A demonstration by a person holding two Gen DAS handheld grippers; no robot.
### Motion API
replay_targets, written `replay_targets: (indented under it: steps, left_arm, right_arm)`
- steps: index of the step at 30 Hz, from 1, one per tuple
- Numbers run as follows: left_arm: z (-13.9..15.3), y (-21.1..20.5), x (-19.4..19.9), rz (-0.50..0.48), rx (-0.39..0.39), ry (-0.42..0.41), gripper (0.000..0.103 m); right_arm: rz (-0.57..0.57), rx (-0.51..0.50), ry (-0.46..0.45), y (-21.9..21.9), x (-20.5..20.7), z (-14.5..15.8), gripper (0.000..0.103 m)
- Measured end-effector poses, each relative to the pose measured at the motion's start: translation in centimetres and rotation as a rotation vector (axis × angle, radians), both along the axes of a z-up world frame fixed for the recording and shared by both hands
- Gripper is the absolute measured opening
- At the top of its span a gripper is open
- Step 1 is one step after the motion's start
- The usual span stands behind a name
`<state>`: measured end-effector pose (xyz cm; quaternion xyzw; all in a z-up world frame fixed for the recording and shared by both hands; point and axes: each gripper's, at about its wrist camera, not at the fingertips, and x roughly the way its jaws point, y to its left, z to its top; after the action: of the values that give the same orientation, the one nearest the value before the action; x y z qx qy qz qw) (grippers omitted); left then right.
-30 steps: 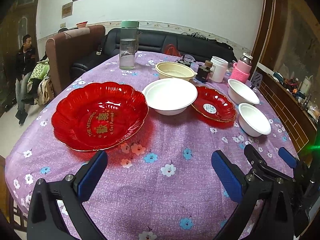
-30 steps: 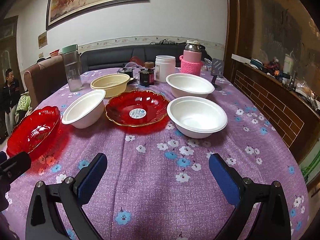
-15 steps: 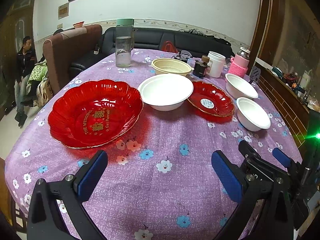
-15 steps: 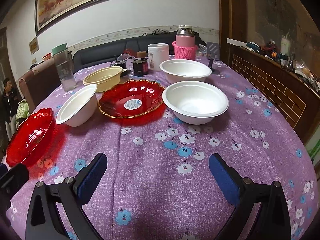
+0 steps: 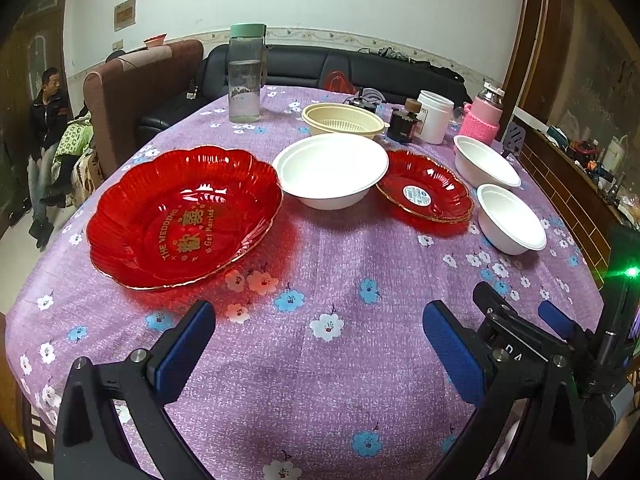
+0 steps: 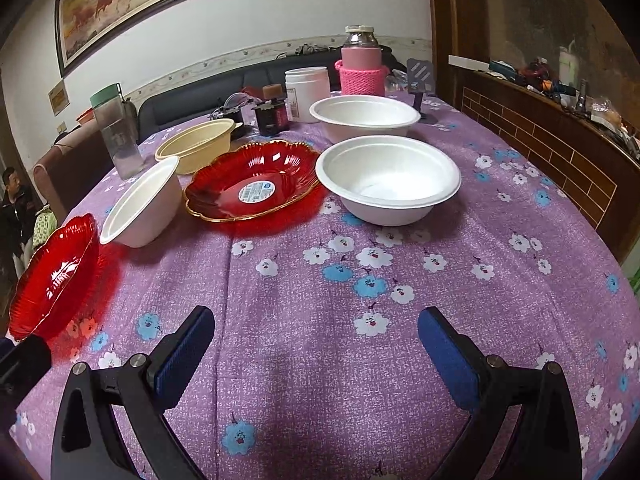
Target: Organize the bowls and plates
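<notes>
left tongs [image 5: 318, 344] and right tongs [image 6: 316, 346] both spread apart, empty, above the purple flowered worktop [image 6: 320, 300]. landmark: small red plate [image 6: 252, 182]. big red plate [image 5: 182, 216] far left of it, white bowl [image 5: 330, 170] just left, two white bowls [image 6: 388, 180] right.

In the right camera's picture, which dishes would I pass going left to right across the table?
Big red plate → white bowl → stickered red plate → near white bowl.
</notes>
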<state>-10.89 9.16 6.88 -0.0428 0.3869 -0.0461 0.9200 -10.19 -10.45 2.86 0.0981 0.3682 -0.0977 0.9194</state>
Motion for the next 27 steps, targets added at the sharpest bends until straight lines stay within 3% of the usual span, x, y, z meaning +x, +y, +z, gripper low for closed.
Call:
replay_targets:
  steps: [27]
  left_arm:
    - [-0.5,-1.1,0.4,-0.008,0.021,0.009,0.103]
  right_arm:
    - [0.04,-0.019,0.028,0.8,0.4,-0.4,0.102]
